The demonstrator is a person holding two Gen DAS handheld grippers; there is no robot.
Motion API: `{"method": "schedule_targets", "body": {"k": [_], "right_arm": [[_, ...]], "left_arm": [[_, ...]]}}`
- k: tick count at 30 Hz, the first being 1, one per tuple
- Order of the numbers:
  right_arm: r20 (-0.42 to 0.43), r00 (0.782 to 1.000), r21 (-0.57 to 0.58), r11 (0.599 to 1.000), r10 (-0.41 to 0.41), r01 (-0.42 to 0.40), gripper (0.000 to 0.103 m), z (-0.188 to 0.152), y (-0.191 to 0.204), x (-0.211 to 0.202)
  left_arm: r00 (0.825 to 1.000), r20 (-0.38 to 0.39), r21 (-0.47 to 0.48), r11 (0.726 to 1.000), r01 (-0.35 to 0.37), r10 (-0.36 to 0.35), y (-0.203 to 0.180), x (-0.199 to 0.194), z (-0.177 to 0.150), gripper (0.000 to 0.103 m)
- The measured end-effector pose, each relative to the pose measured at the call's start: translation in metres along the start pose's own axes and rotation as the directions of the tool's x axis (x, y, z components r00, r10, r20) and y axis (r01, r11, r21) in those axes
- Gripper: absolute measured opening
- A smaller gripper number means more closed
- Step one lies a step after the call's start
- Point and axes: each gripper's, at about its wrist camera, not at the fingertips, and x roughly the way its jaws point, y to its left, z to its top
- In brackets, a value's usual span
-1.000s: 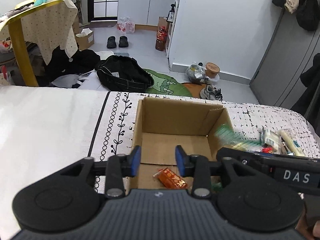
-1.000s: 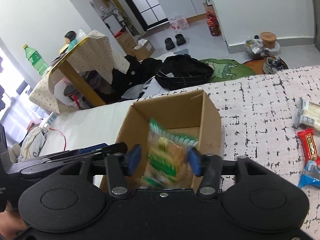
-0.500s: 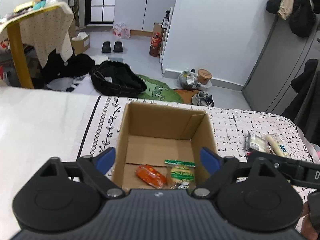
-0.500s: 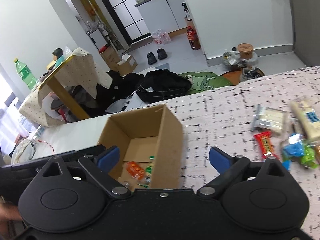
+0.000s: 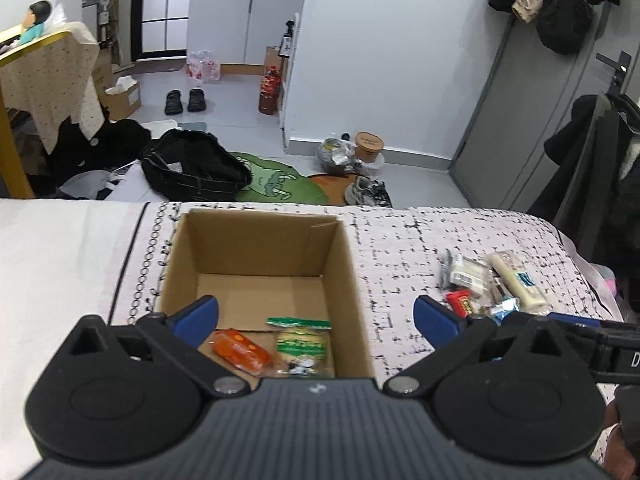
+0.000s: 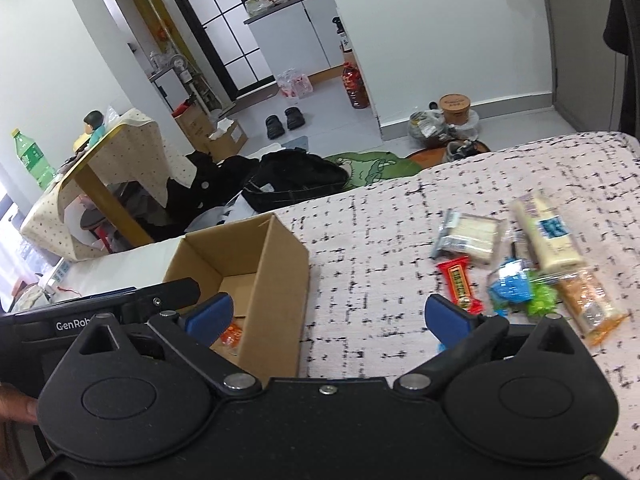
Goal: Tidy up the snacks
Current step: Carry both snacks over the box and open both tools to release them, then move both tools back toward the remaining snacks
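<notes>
An open cardboard box (image 5: 340, 248) stands on the patterned bedspread; it also shows in the right wrist view (image 6: 296, 264). Inside lie an orange snack packet (image 5: 240, 350) and a green-and-white snack bag (image 5: 302, 346). My left gripper (image 5: 316, 316) is open and empty, above the box's near edge. My right gripper (image 6: 328, 314) is open and empty, just right of the box. A pile of loose snacks lies to the right: a red bar (image 6: 458, 282), a white wafer pack (image 6: 472, 236), a long white pack (image 6: 548, 236), blue (image 6: 512, 284) and green (image 6: 540, 298) wrappers, an orange-edged pack (image 6: 588, 300).
The bedspread (image 5: 400, 248) ends at a far edge; beyond it the floor holds a black bag (image 5: 192, 168), a green mat (image 5: 276, 184) and shoes. A table with a cloth (image 6: 108, 160) stands at the left. The snack pile also shows in the left wrist view (image 5: 492, 280).
The green snack bag left my right gripper and now lies in the box. Both grippers opened wide. The right gripper swung right, toward the snack pile; the left pulled back.
</notes>
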Motion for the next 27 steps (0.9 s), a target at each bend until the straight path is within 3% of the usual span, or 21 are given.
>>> {"method": "schedule_targets", "body": {"k": [27], "right_arm": [[-0.006, 0.992, 0.102, 0.986, -0.130, 0.130, 0.103, -0.020, -0.085, -0.029]], "left_arm": [[0.992, -0.085, 0.142, 0.985, 0.102, -0.090, -0.080, 0.045, -0.005, 0.103]]}}
